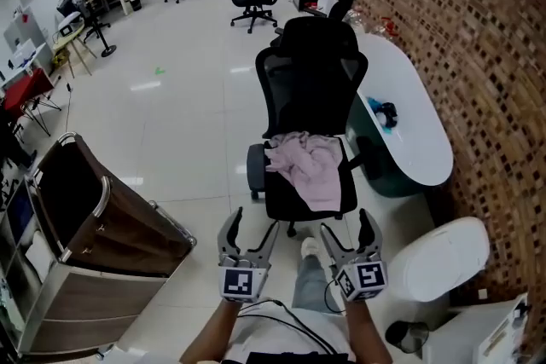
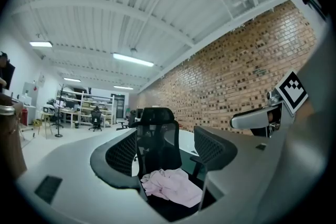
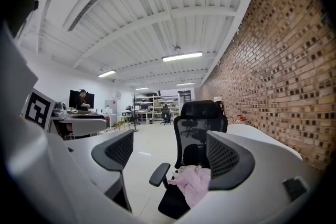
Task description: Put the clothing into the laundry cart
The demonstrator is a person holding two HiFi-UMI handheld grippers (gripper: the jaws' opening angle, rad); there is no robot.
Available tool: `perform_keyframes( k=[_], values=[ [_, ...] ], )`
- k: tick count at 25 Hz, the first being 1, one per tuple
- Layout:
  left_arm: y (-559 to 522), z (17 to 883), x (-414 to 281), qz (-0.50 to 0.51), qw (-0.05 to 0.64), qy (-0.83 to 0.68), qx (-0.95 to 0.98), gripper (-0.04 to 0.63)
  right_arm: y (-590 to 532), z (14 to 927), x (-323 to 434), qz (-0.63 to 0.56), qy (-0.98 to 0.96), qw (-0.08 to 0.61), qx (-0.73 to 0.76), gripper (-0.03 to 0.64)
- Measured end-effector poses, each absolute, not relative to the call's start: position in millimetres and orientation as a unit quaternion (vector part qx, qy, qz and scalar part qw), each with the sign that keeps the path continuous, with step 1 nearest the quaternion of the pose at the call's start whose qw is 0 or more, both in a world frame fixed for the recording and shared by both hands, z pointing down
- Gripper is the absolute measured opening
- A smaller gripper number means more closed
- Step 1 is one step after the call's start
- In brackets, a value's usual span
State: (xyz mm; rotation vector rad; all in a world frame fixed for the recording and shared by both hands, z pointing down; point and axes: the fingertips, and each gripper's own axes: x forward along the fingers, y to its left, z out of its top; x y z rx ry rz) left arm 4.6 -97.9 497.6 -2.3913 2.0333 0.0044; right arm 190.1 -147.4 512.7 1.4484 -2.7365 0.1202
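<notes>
Both grippers sit low in the head view, side by side and pointing level at the chair (image 1: 311,77). Left gripper (image 1: 254,228): jaws apart, nothing between them. Right gripper (image 1: 345,228): jaws apart, likewise empty. Pink clothing (image 1: 307,168) lies crumpled on the black chair's seat, one edge hanging over the front; each gripper view shows it beyond the gap of its jaws, not touched. Laundry cart (image 1: 102,193), brown with an open top, stands at the left, well apart from the chair. White table (image 1: 422,119) runs along the brick wall (image 1: 482,30), just beside the chair.
</notes>
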Motion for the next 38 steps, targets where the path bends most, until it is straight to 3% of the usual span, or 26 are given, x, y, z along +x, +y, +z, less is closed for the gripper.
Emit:
perform_keyframes(
  k=[12, 26, 38],
  values=[
    [-306.3, 472.6, 29.3, -0.014, 0.015, 0.692, -0.722, 0.328, -377.1, 498.7, 197.5, 0.048, -0.919, -0.012, 0.39, 0.445],
    [-392.8, 490.2, 21.7, -0.026, -0.007, 0.715, -0.698, 0.331, -466.7, 534.8, 189.2, 0.085, -0.93, 0.005, 0.356, 0.445],
    [-443.2, 582.2, 12.3, -0.083, -0.057, 0.661, -0.743, 0.339, -489.9, 659.0, 184.4, 0.129, -0.912, 0.15, 0.358, 0.445]
  ],
)
